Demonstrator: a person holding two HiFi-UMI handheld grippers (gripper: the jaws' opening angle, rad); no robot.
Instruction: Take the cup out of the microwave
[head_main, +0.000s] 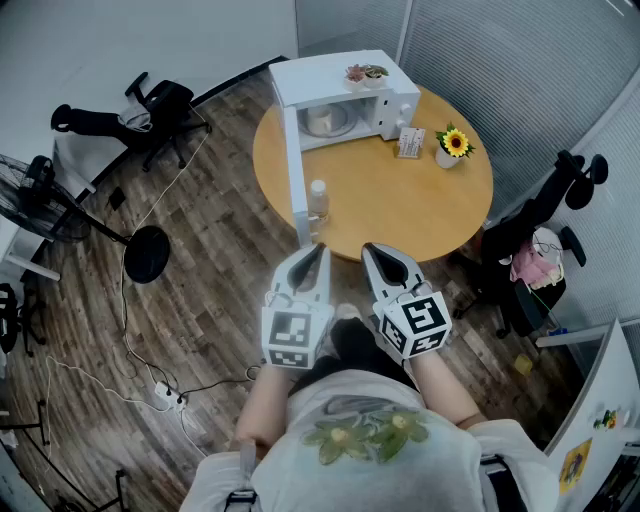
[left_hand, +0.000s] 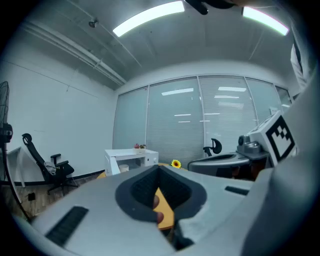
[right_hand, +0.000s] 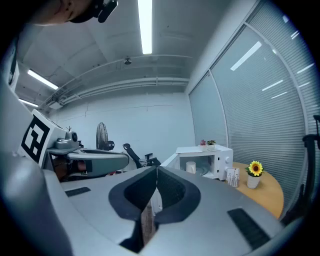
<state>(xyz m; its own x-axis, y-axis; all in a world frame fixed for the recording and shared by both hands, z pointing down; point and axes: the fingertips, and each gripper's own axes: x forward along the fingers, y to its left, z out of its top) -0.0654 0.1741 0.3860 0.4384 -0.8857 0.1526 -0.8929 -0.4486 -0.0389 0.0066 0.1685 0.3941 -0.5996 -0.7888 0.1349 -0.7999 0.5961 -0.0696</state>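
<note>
We hold the left hand-held gripper (head_main: 318, 250) and the right hand-held gripper (head_main: 373, 250) at the near edge of the round surface (head_main: 400, 205), each with its jaws pressed together on nothing. Farther off, the microwave (head_main: 345, 78) stands with its door (head_main: 295, 165) swung open and the pale cup (head_main: 320, 120) upright inside. We judge the cup light, stiff and smooth-walled, so it is best pinched across its body.

both grippers level, jaws closed

left gripper (head_main: 320, 250) and right gripper (head_main: 373, 249) sit side by side just ahead of the torso, noses forward and dipped a touch. both pairs of jaws are pressed together, nothing between them. left forearm (head_main: 262, 405) and right forearm (head_main: 447, 388) tucked in close, elbows bent.
</note>
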